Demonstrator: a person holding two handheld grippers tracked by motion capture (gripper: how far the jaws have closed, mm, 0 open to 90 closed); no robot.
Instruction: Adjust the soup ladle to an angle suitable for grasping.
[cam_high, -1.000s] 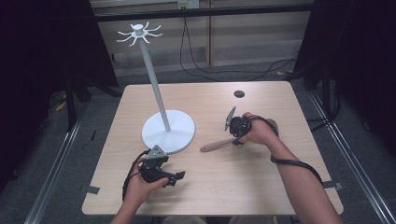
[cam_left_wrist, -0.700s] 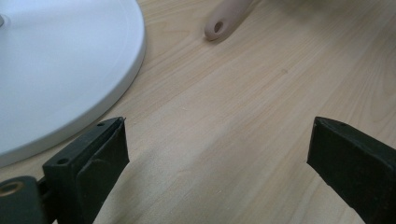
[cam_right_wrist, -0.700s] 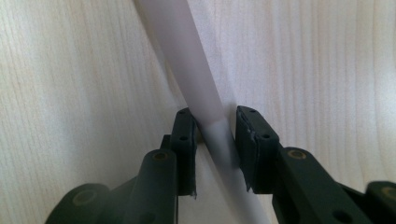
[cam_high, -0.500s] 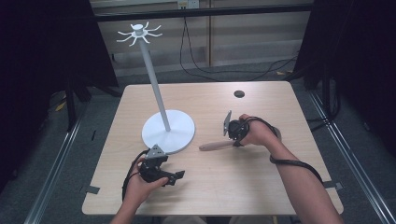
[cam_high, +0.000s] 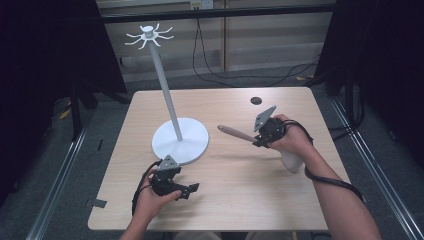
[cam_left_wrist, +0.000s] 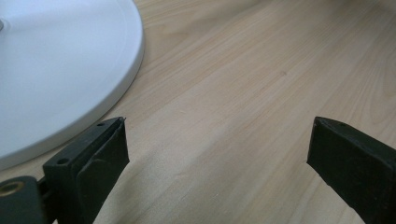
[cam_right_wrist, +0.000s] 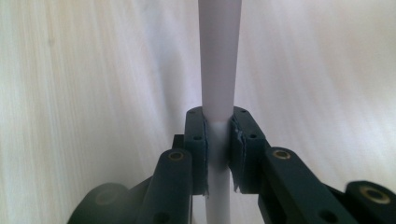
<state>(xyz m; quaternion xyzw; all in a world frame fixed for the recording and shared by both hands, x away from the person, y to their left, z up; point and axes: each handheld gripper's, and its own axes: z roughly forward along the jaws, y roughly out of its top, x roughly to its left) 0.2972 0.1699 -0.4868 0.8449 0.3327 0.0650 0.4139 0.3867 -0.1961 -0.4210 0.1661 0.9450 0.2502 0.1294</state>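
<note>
Here: one utensil, held in the right claw above a table.
Right claw (cam_high: 256, 139) clamped on the utensil (cam_high: 235, 133), its wooden handle sticking out beyond the tips, its pale end behind the hand; in the right gripper view the jaws pinch the shaft (cam_right_wrist: 218, 93) from both sides. Left claw (cam_high: 189, 189) wide, nothing between the jaws, low over the table (cam_high: 235, 200). White stand (cam_high: 180, 140): round base just beyond the left claw, its edge beside one jaw (cam_left_wrist: 70, 84).
</note>
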